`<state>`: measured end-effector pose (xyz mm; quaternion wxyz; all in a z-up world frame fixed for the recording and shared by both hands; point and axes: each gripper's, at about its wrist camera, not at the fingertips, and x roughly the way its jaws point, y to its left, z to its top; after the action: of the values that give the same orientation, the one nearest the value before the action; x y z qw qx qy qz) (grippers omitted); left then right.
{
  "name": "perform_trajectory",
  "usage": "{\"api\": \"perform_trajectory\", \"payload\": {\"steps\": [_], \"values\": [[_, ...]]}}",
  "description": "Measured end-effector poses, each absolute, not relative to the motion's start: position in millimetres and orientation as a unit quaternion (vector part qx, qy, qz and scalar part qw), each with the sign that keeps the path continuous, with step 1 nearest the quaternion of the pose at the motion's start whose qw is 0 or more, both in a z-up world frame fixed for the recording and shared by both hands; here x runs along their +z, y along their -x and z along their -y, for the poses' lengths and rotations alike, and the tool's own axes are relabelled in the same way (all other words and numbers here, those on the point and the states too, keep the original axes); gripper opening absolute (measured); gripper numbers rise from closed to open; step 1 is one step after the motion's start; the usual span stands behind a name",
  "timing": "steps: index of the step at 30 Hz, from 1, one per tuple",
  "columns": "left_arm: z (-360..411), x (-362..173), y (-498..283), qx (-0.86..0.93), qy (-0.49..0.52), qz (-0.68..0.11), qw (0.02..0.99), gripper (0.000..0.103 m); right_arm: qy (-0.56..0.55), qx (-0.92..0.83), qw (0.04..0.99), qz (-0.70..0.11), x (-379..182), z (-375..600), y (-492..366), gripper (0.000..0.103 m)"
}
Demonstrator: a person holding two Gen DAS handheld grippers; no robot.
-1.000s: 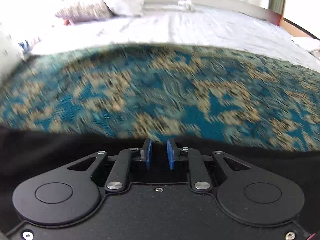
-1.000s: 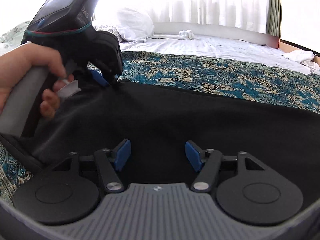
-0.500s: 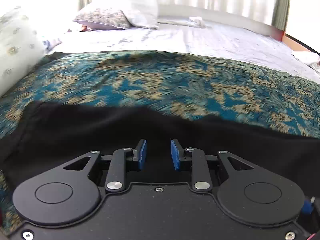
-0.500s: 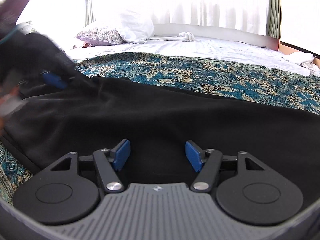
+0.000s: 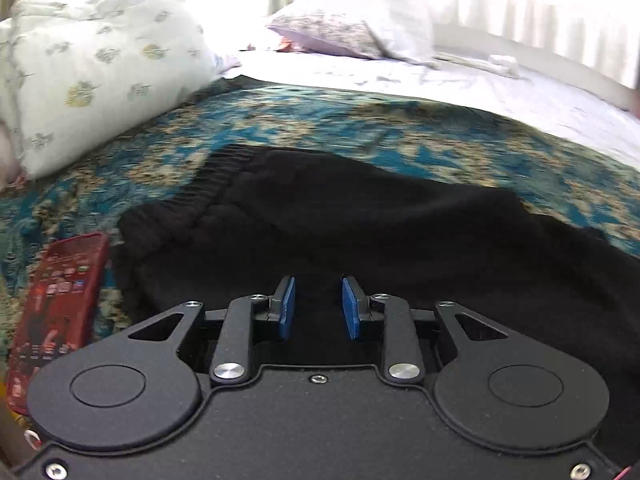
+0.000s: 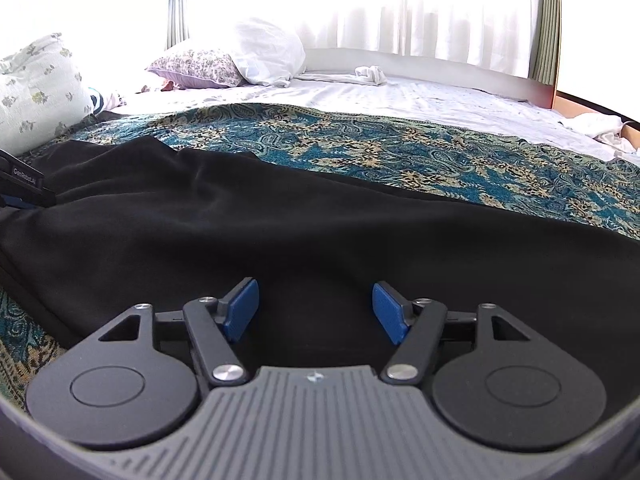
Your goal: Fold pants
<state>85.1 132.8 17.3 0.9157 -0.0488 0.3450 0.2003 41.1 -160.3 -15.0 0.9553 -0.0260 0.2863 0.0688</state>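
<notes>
Black pants [image 5: 360,216] are spread across a blue patterned bedspread [image 5: 360,128] on a bed. A second earlier the left gripper [image 5: 318,308] was seen at the far edge of the cloth; it has since been carried toward the ribbed waistband [image 5: 208,184], its jaws slightly parted with nothing pinched. A fold may have just been laid. The right gripper [image 6: 316,310] hovers over the fabric, jaws spread wide and empty. The long axis runs left to right, waistband leftward. A red phone [image 5: 60,304] lies beside it.
</notes>
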Motion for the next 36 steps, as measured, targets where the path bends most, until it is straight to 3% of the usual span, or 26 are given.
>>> {"api": "perform_trajectory", "payload": {"steps": [13, 16, 25, 30, 32, 36], "values": [[-151, 14, -84, 0.206, 0.061, -0.337, 0.917, 0.027, 0.026, 0.066, 0.956, -0.286, -13, 160, -39, 0.081], [-150, 20, -80, 0.199, 0.069, -0.336, 0.918, 0.036, -0.001, 0.077, 0.954, -0.291, -5, 168, -40, 0.086], [-108, 48, -54, 0.154, 0.034, -0.311, 0.937, 0.055, -0.047, 0.051, 0.963, -0.261, 20, 209, -17, 0.088], [-66, 56, -40, 0.099, 0.017, -0.307, 0.946, 0.072, -0.052, -0.004, 0.969, -0.24, 31, 254, 4, 0.09], [-48, 56, -37, 0.073, 0.015, -0.311, 0.947, 0.081, -0.058, -0.033, 0.97, -0.233, 33, 277, 12, 0.094], [-7, 53, -30, 0.031, -0.01, -0.314, 0.949, 0.087, -0.072, -0.102, 0.966, -0.227, 32, 327, 25, 0.102]]}}
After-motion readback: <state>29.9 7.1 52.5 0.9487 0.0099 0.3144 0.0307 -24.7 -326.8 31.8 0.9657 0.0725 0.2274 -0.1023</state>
